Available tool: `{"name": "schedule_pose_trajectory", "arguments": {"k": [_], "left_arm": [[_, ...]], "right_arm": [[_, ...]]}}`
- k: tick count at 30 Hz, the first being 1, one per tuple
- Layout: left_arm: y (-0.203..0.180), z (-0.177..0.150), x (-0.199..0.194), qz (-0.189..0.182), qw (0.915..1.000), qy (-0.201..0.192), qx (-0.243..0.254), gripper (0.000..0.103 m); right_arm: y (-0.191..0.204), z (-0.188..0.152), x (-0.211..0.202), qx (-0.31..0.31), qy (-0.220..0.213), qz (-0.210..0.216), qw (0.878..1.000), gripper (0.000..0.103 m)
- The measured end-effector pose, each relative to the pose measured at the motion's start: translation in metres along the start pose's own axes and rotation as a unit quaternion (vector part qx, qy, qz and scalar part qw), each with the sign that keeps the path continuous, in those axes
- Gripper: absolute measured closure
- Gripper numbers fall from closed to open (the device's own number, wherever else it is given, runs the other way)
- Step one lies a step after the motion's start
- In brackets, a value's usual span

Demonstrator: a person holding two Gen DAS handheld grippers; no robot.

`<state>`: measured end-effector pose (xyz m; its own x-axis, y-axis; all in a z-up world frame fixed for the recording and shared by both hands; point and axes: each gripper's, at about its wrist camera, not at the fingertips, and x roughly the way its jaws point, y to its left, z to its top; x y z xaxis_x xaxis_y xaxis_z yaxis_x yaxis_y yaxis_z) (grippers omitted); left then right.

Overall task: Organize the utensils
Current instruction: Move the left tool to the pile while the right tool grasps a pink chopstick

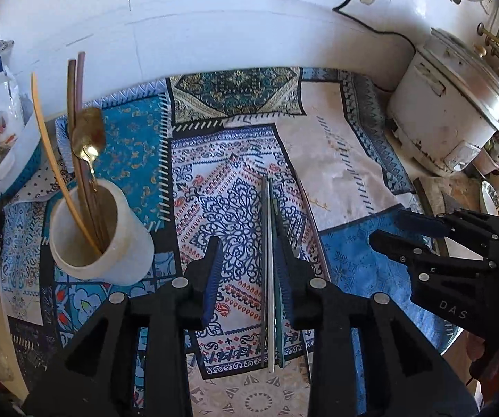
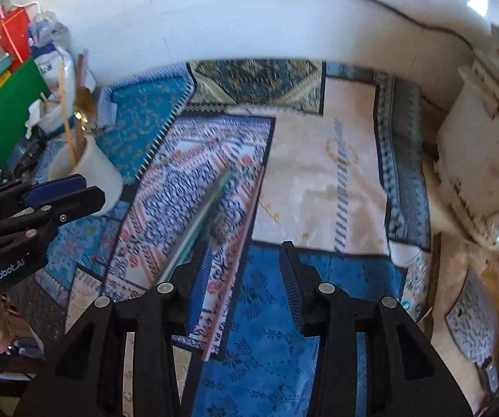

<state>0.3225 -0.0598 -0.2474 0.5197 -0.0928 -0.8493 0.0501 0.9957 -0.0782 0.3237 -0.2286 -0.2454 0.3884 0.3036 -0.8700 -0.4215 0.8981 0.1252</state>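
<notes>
While several utensils already stand in the white holder cup [image 1: 101,232], a good part of the sorting looks done: a brass spoon [image 1: 89,135], a pair of dark chopsticks [image 1: 75,104] and one pale chopstick [image 1: 46,146] lean in it, up and to the left of the left hand-held gripper [image 1: 249,271]. What is left, as far as the views show, lies on the patterned cloth [image 1: 235,208] covering the counter. A bundle of thin sticks [image 1: 271,278], silver and green and probably chopsticks, runs lengthwise between the left gripper's fingers, close against the right-hand pad; the fingers stand apart and do not yet clamp it. A further slim piece [image 1: 313,229] lies just to the right of that finger, too thin to name.

From the right wrist camera the right hand-held gripper [image 2: 249,278] also has its fingers spread and carries nothing; the same bundle [image 2: 197,229], blurred, lies ahead and to the left of its left finger. The left gripper appears at the far left of that view, near the cup.

My judgement: roughly halfway, with the bundle on the cloth next to be gripped and carried to the cup. A rice cooker [image 1: 447,111] stands far right, uninvolved.
</notes>
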Motion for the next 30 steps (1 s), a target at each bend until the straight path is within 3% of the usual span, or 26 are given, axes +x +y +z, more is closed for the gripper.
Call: {"name": "schedule_pose_trajectory", "arguments": {"k": [12, 16, 21, 25, 27, 30], "left_arm": [[-0.001, -0.027, 0.051, 0.002, 0.9975, 0.070, -0.012, 0.073], [0.001, -0.033, 0.057, -0.009, 0.9966, 0.080, -0.015, 0.073], [-0.004, -0.032, 0.064, -0.019, 0.9960, 0.088, -0.006, 0.073], [-0.011, -0.027, 0.071, -0.033, 0.9952, 0.092, -0.006, 0.074], [-0.016, -0.024, 0.077, -0.048, 0.9937, 0.101, -0.005, 0.083], [-0.023, -0.021, 0.087, -0.062, 0.9916, 0.113, -0.004, 0.087]], "right_arm": [[-0.002, -0.009, 0.066, 0.017, 0.074, 0.032, 0.997, 0.067], [0.004, -0.008, 0.077, 0.007, 0.082, 0.029, 0.996, 0.083], [0.009, -0.009, 0.080, -0.012, 0.079, 0.019, 0.997, 0.094], [0.003, -0.014, 0.077, -0.007, 0.081, 0.021, 0.996, 0.096], [-0.003, -0.018, 0.074, -0.004, 0.082, 0.021, 0.996, 0.097], [-0.013, -0.026, 0.068, 0.003, 0.086, 0.021, 0.996, 0.097]]}}
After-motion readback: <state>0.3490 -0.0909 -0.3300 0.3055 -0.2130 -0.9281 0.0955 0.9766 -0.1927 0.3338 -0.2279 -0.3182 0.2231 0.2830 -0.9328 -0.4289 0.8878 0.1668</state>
